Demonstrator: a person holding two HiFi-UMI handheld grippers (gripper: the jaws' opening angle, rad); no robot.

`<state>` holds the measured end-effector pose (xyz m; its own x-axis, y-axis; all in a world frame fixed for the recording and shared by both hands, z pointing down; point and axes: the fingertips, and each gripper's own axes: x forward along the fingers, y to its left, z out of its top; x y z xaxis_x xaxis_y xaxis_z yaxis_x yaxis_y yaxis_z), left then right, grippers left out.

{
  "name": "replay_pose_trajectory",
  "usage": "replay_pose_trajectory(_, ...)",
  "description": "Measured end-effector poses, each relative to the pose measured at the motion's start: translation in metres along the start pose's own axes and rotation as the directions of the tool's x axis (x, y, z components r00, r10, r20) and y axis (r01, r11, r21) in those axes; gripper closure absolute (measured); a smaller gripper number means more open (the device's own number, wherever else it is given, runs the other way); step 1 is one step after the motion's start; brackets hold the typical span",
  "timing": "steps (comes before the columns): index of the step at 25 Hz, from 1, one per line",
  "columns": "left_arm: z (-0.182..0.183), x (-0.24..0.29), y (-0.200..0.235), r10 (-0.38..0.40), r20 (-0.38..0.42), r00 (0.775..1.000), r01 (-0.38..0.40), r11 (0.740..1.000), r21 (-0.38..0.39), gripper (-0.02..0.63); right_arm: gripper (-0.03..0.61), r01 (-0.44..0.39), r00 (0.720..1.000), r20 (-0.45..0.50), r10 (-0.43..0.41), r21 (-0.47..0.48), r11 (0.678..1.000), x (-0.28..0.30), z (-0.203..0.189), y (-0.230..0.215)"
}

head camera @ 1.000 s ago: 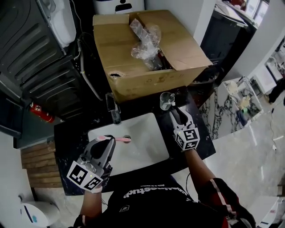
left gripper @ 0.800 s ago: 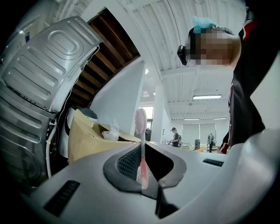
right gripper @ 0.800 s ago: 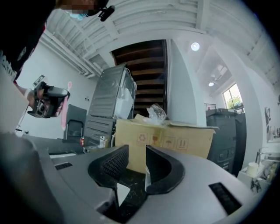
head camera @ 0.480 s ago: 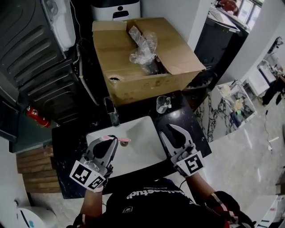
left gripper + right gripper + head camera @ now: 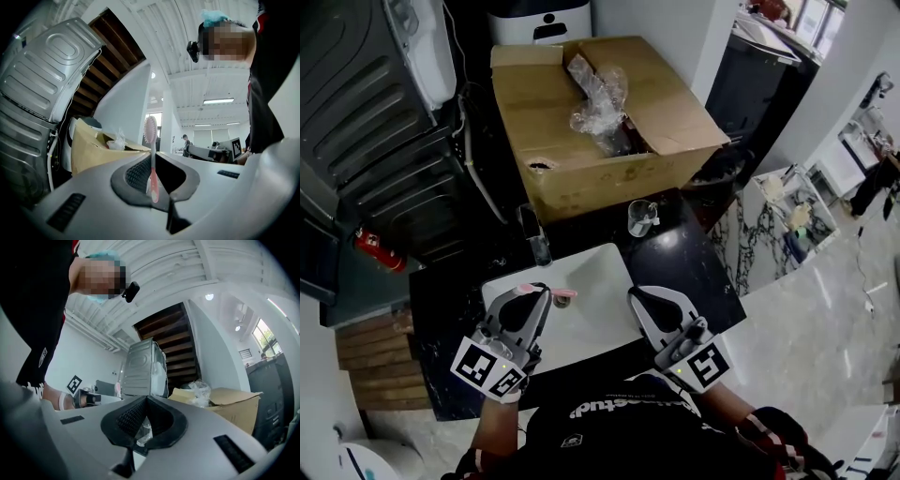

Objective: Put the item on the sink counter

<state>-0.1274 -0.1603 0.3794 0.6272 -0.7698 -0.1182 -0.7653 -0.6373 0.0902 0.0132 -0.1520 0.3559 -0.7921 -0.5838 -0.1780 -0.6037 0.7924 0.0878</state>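
1. A black shirt [image 5: 619,412] fills the bottom of the head view. It hides the near edge of the counter [image 5: 698,267], and both forearms are cut off by it.
2. Left gripper [image 5: 536,294]: jaws nearly together, clamped on a pink toothbrush [image 5: 151,159]. The bristle head stands clear of the pads. The lower handle is buried between them. The brush hangs over the near left part of the white basin [image 5: 591,281], not on the counter.
3. Right gripper [image 5: 634,296]: over the basin's near right edge. Jaws closing, tips met, nothing held. Something pale shows through the gap behind the tips; cannot identify it.
4. Tap [image 5: 536,234]: at the basin's far left corner, dark and hard to separate from the black counter.
5. Glass cup [image 5: 641,217]: upright on the counter past the basin's far right corner, just in front of the box.
6. Cardboard box [image 5: 581,169]: open, covering the counter's far edge. Crumpled clear plastic [image 5: 598,98] lies inside; what lies under it is unreadable.
7. Room: a grey ribbed appliance [image 5: 366,122] on the left, with a red fire extinguisher [image 5: 375,246] beneath it. Pale marble floor [image 5: 825,319] on the right.
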Motion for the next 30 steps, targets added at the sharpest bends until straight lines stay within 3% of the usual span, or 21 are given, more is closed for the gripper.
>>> replay_pose_trajectory(4,0.001,0.01,0.003,-0.011,0.013,1.0,0.011,1.0,-0.024,0.575,0.541,-0.002,1.0,-0.009,0.002,0.003,1.0,-0.003,0.0,0.0)
replay_pose_trajectory(9,-0.002,0.043,0.013,-0.027,0.044,0.999,0.032,0.993,-0.111,0.575,0.541,0.013,1.0,-0.021,-0.012,0.01,1.0,-0.01,0.0,-0.006)
replay_pose_trajectory(20,-0.03,0.187,0.048,-0.083,0.054,0.995,0.093,0.971,-0.221,0.575,0.541,0.083,0.994,-0.074,-0.08,0.034,0.996,-0.041,-0.015,-0.039)
replay_pose_trajectory(26,-0.067,0.261,0.053,-0.087,0.004,0.996,0.085,0.967,-0.242,0.575,0.541,0.107,0.991,-0.085,-0.102,0.056,0.993,-0.052,-0.024,-0.057)
replay_pose_trajectory(30,-0.105,0.291,0.05,-0.105,-0.083,0.991,0.082,0.966,-0.244,0.575,0.541,0.114,0.989,-0.099,-0.107,0.074,0.991,-0.058,-0.031,-0.067)
